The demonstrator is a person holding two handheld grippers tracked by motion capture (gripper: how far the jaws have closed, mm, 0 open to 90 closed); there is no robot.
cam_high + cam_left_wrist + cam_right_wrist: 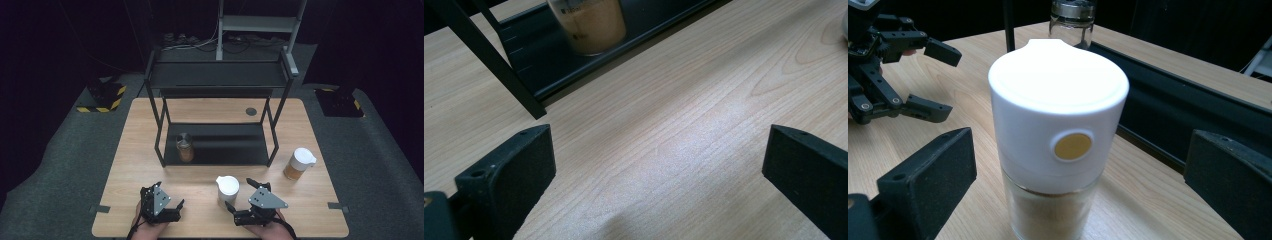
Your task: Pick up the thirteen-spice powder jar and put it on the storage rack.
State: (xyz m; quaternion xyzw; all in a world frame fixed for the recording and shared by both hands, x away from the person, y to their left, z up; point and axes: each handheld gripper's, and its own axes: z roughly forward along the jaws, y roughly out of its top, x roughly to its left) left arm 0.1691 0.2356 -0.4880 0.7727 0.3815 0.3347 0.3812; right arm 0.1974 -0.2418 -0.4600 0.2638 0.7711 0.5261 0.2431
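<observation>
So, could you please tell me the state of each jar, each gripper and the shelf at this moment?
Left gripper: open, empty, over the table.
Right gripper: open, jaws either side of the near jar, not closed on it.
Near jar: upright on the table, white lid on.
Far right jar: upright on the table, white lid on.
Shelf jar: upright on the bottom shelf, no white lid.
Shelf: top level bare.
</observation>
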